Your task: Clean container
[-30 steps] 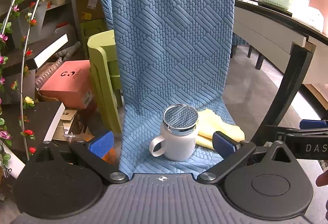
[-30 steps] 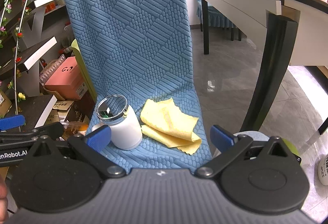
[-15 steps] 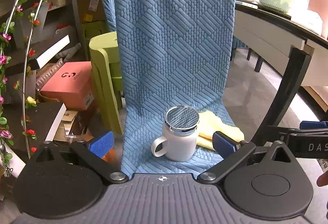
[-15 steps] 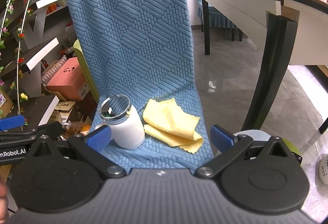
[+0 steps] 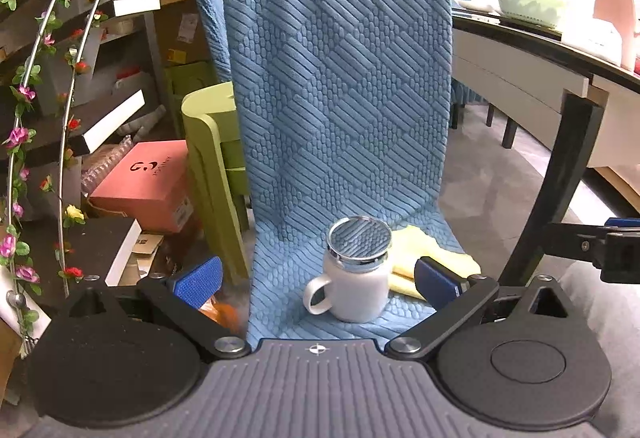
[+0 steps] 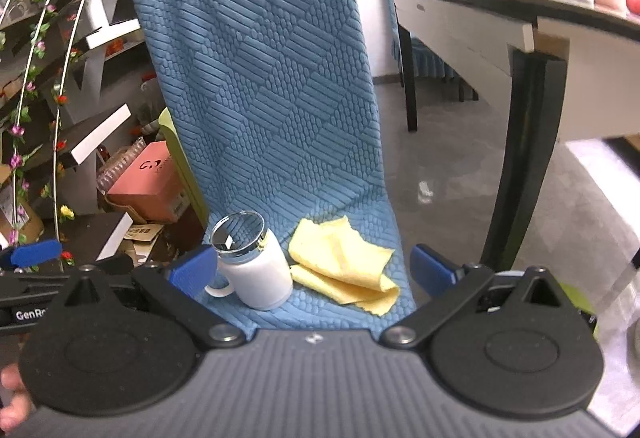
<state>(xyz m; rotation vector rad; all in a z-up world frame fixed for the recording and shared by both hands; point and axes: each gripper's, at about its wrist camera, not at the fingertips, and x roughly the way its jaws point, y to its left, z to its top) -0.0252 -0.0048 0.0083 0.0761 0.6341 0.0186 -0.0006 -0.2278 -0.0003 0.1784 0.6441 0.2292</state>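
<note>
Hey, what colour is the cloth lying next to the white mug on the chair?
Pale yellow. The cloth shows best in the right wrist view.

Black hand-held gripper (image 5: 318,280), blue finger pads (image 5: 199,284), silver pivot screws

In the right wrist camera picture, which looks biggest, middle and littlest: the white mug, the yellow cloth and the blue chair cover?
1. blue chair cover, biggest by far.
2. yellow cloth and white mug look close in size. The cloth spreads a bit wider and the mug stands taller, so I won't rank them.
</note>
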